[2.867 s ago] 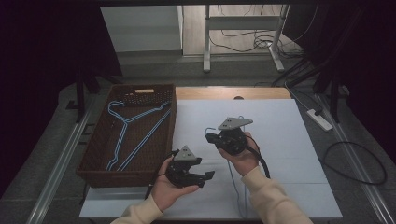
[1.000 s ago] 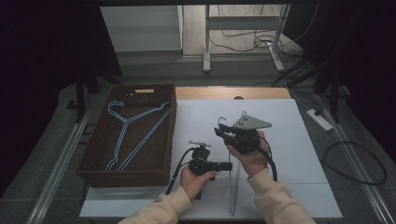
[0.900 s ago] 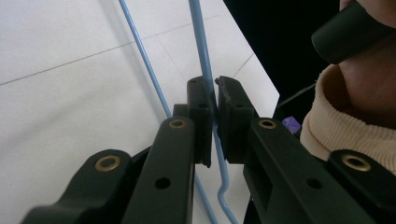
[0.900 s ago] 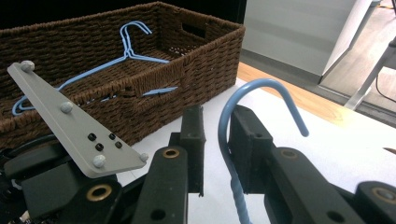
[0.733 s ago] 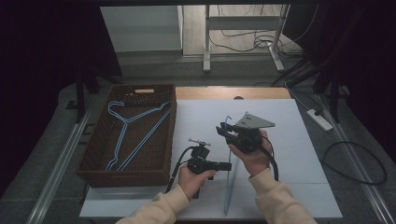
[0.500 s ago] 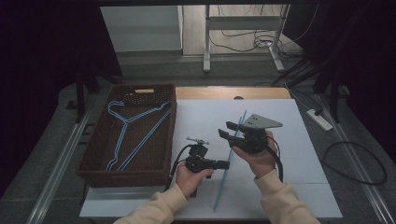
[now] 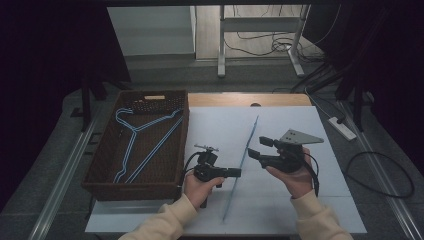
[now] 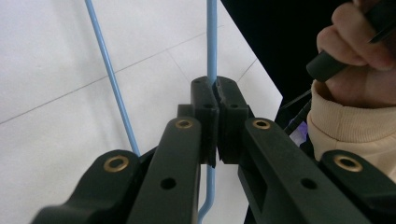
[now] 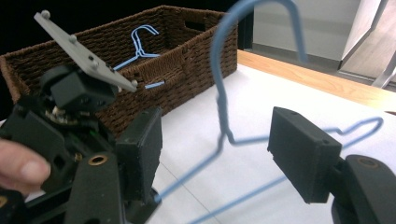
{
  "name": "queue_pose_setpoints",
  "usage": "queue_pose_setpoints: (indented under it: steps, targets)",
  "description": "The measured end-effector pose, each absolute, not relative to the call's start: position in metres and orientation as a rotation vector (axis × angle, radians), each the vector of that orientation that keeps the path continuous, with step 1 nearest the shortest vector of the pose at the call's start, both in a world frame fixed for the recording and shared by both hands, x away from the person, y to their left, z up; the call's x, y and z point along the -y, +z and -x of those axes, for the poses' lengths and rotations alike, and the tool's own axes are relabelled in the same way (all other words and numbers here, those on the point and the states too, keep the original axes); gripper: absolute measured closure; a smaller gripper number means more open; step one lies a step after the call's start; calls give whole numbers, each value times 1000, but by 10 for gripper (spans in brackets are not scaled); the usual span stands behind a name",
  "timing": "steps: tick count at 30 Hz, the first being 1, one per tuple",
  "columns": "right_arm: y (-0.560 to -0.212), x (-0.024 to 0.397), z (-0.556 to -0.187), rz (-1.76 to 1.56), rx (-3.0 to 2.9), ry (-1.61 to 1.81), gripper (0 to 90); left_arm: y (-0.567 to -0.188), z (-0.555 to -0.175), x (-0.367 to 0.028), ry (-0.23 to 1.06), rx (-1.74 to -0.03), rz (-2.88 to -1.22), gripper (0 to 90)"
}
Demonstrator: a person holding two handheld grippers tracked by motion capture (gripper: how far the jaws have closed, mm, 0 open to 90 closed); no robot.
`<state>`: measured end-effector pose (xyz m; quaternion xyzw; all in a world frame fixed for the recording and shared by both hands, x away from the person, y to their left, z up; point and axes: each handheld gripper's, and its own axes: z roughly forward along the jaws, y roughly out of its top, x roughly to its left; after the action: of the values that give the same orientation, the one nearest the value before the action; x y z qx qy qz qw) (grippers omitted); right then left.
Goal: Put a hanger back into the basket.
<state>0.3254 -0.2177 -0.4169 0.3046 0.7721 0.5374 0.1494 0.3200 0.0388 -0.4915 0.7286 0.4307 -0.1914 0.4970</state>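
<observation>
- The left gripper is closed on the wire of a blue hanger; in the left gripper view the jaws pinch the thin wire between them.
- The right gripper stands with its jaws apart and holds nothing; the hanger's hook rises just in front of it, between the two jaws.
- The hanger stands almost upright on its edge, and its long axis runs away from the person, between the two grippers.
- The right gripper is nearer to the hook end, so I judge it is the one to grasp there.
- To the left of the left gripper, a brown woven basket holds another blue hanger, lying flat inside.
</observation>
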Motion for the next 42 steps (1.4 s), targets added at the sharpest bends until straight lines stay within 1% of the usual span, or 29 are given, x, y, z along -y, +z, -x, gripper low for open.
queue_pose_setpoints:
  steps: [8, 14, 18, 24, 25, 28, 34, 42]
  targets:
    - [-432, 257, -314, -947, -2197, 1535, 353, -479, -317, -41, -445, -1017, -1762, 875]
    - [-447, 279, -309, -1008, -2189, 1495, 353, -459, -316, -44, -440, -988, -1758, 875]
    - [-453, 288, -307, -1032, -2183, 1471, 353, -438, -316, -48, -457, -958, -1746, 875]
    - [-457, 290, -308, -1046, -2185, 1446, 353, -405, -318, -62, -428, -906, -1759, 875]
    - [-457, 290, -308, -1046, -2185, 1446, 353, -405, -318, -62, -428, -906, -1759, 875]
    - [-459, 287, -308, -1027, -2203, 1415, 352, -389, -320, -78, -413, -898, -1766, 874]
    - [-461, 285, -309, -1029, -2207, 1400, 351, -372, -323, -101, -383, -889, -1777, 875]
    - [-462, 285, -310, -1033, -2209, 1390, 351, -354, -330, -150, -311, -921, -1776, 874]
